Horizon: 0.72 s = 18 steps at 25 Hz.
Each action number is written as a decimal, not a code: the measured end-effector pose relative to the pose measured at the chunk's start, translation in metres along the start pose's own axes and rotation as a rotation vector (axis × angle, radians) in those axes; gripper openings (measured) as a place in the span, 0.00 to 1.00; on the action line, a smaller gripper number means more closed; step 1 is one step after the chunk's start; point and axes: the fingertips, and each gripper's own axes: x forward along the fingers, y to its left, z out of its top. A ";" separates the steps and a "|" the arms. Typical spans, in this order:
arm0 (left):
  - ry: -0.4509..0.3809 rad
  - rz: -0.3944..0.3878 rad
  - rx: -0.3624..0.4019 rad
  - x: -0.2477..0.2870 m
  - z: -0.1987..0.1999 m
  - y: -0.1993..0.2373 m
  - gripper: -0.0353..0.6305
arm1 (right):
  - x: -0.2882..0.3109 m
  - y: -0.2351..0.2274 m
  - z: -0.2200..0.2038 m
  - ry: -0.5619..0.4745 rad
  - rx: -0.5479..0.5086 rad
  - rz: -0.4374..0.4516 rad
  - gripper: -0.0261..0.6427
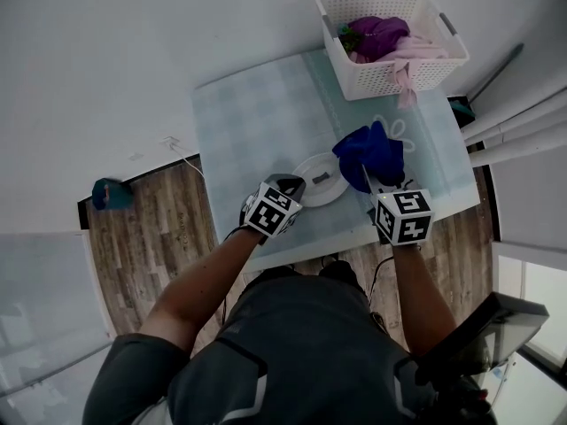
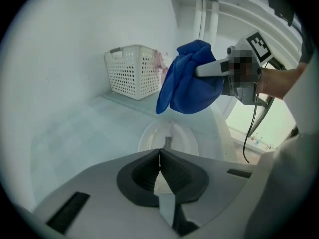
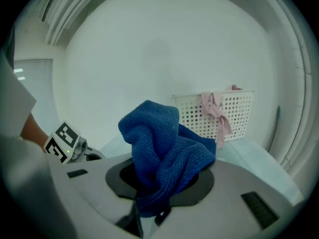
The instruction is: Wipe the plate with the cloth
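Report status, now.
Left hand-held gripper shut, at rim of round white plate. Right hand-held gripper shut on blue knitted cloth, above plate. Small dark item on plate.

This looks like a plain room in a home. It has white walls (image 1: 89,60) and a brown wood-plank floor (image 1: 151,237). A white perforated plastic basket (image 1: 390,76) of crumpled clothes (image 1: 381,35) sits on the pale checked worktop (image 1: 257,113).

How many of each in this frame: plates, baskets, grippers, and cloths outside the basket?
plate: 1
basket: 1
grippers: 2, the left gripper and the right gripper
blue cloth: 1, held in the right gripper
Total: 5
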 end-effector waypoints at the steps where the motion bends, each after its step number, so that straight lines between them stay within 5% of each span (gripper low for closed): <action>1: -0.046 0.009 -0.018 -0.010 0.009 0.001 0.07 | -0.006 0.000 0.011 -0.031 0.011 0.003 0.22; 9: -0.429 0.172 -0.267 -0.115 0.061 0.024 0.07 | -0.046 0.016 0.077 -0.194 0.029 0.105 0.22; 18: -0.688 0.281 -0.313 -0.208 0.089 0.017 0.07 | -0.071 0.036 0.107 -0.288 -0.022 0.164 0.22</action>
